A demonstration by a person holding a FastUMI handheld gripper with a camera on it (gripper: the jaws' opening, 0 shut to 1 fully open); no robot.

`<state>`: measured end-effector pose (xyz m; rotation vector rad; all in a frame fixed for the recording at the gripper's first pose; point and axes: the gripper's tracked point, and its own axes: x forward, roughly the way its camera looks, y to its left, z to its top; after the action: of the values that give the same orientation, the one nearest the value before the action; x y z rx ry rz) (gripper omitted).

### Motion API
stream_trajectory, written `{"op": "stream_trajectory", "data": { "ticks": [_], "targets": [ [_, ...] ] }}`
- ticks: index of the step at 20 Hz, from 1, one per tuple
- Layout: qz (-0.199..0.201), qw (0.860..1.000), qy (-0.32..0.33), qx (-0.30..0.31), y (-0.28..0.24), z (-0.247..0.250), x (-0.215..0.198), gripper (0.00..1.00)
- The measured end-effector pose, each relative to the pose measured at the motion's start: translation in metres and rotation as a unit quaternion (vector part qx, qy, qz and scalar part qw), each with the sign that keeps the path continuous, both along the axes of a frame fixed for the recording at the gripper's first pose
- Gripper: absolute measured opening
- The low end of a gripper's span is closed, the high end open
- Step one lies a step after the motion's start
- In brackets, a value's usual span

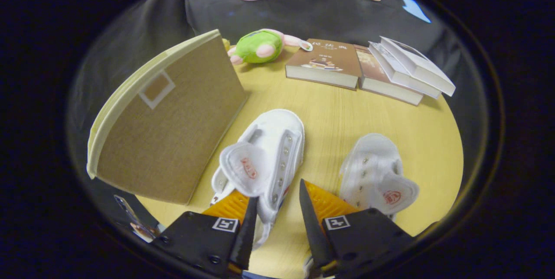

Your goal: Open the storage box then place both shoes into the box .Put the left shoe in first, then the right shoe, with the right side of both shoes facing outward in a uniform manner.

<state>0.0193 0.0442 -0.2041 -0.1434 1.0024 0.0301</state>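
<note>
The storage box (pixel 173 123) stood furthest left on the yellow wood-grain bench (pixel 347 114), a brown fabric-sided box with a pale cream rim and a small square window on the face turned toward the camera. It leaned away in the fisheye view, and its lid looked closed, though the top could not be seen clearly. Just right of the box lay the left-hand white shoe (pixel 269 153), its toe pointing away from the tool and its tongue flopped forward with a red mark on it. The heel end of this shoe reached back between the two fingers.

The tool (pixel 277 203) was partly open, its fingers spread to either side of that shoe's heel with a gap showing beside the right finger. Whether the left finger touched the shoe could not be told; the shoe was not gripped by both.

To the right, apart from the first, lay the second white shoe (pixel 375 175), also with a red-marked tongue, just ahead of the right finger.

Beyond the shoes, at the far side of the bench, sat a green and pink plush toy (pixel 260 46) behind the box, then a row of books (pixel 373 69) overlapping one another toward the right.
</note>
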Motion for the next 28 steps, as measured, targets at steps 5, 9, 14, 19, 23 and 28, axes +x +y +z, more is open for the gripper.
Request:
{"op": "stream_trajectory", "data": {
  "ticks": [5,9,14,19,23,28],
  "targets": [
    [-0.018,1.000,0.006,0.016,0.003,-0.006,0.003,0.42],
    [-0.059,0.996,0.015,0.069,0.000,-0.009,0.002,0.27],
    [-0.109,0.984,0.017,0.140,-0.002,-0.007,0.000,0.15],
    [-0.102,0.981,0.016,0.161,0.013,0.002,-0.008,0.15],
    [-0.098,0.972,0.015,0.213,0.033,0.026,-0.018,0.15],
    [-0.098,0.961,-0.010,0.258,0.040,0.071,-0.026,0.15]
  ]
}}
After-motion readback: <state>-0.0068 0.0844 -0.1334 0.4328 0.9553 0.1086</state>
